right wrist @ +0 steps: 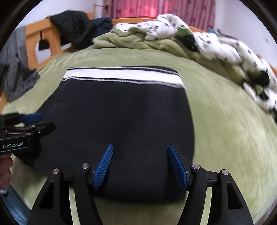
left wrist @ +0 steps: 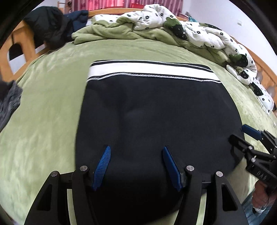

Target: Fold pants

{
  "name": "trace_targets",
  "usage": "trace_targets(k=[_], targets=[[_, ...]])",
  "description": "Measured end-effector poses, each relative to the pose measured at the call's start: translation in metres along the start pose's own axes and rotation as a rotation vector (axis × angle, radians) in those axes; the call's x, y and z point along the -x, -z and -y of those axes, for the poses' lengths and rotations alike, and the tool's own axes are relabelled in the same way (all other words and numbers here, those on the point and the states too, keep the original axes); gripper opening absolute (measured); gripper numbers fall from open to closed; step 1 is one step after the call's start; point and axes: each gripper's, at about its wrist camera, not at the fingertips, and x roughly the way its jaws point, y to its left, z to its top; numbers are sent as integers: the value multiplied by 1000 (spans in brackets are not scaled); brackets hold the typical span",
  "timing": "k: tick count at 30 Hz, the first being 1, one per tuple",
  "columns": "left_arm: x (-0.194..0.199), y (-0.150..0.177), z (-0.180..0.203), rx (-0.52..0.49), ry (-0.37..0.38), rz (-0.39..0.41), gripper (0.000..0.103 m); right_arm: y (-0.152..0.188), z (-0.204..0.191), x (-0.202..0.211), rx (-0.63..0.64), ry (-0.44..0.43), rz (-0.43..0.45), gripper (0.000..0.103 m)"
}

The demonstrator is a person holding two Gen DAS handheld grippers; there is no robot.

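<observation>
Folded dark pants (left wrist: 152,121) lie flat beneath the gaping left tool (left wrist: 136,152).

We see a green bedspread (left wrist: 52,107) across the bed. At its far edge lies a rumpled quilt (left wrist: 199,32), white with dark dots, running down the right. A black coat (right wrist: 72,26) hangs on the wooden footboard (right wrist: 32,36) far left, pink curtains (right wrist: 138,8) behind.

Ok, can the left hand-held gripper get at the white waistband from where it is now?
Probably yes. The left hand-held gripper is open and empty above the near part of the dark pants. The white waistband lies flat at the far edge, uncovered. The right hand-held gripper is off to the side.
</observation>
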Motion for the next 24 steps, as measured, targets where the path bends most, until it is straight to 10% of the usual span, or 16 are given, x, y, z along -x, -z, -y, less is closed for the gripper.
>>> trace_targets(k=[10,24], targets=[[54,45,6,62,-4,-25,60,8,10,72,-99,35,70,75],[169,68,27,120,23,198,71,35,10,158,-144,10,91,76]])
